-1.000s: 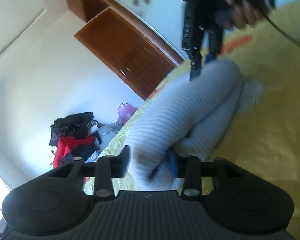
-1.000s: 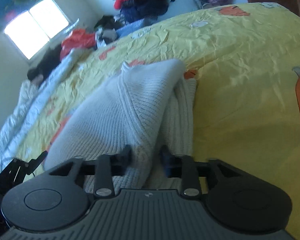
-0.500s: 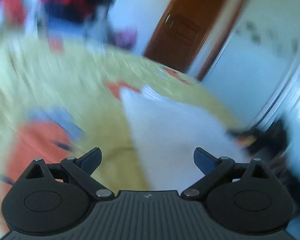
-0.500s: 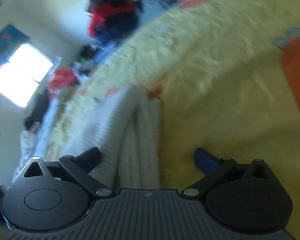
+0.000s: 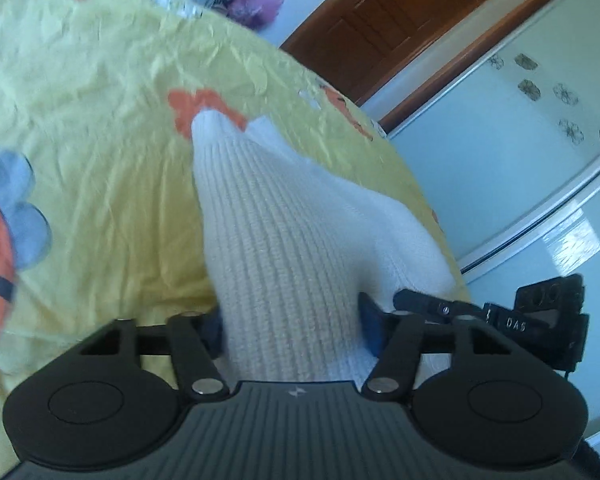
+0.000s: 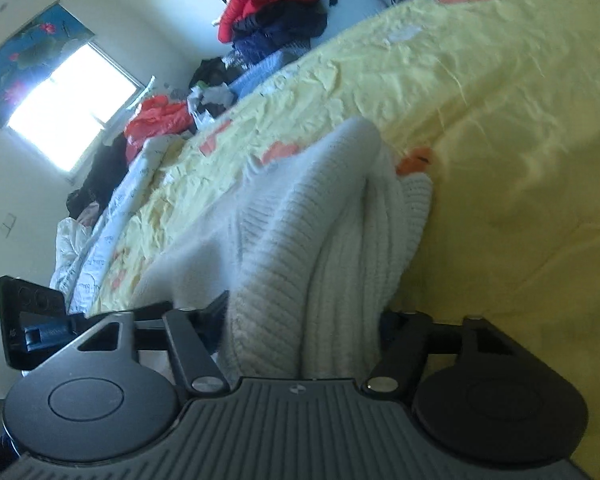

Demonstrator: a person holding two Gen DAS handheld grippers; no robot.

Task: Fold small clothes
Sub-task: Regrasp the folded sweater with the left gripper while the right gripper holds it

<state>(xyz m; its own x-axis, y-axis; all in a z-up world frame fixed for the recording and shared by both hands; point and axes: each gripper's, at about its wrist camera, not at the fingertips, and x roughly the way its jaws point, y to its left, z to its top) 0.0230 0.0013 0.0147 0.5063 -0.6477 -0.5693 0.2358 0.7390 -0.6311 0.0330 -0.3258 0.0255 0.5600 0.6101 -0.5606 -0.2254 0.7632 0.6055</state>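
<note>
A white ribbed knitted sweater [image 5: 284, 220] lies bunched in thick folds on the yellow bedsheet [image 5: 100, 100]. In the left wrist view my left gripper [image 5: 290, 328] has its jaws closing on the near end of the sweater, and the knit fills the whole gap between the pads. The right wrist view shows the sweater [image 6: 320, 220] in stacked layers on the sheet [image 6: 500, 120]. My right gripper [image 6: 304, 328] is closing on its near edge, with the fabric pressed between the pads. Each gripper's black body shows at the edge of the other's view.
A brown wooden door [image 5: 380, 12] and a pale sliding wardrobe door [image 5: 540, 140] stand past the bed's edge. A pile of red and dark clothes [image 6: 276, 12], a window [image 6: 72, 120] and a rumpled white quilt [image 6: 112, 220] lie on the bed's far side.
Both grippers let go of the sweater, opened wide and have come shut on it again lower down. The left gripper rolled about a quarter turn and swung across the bed.
</note>
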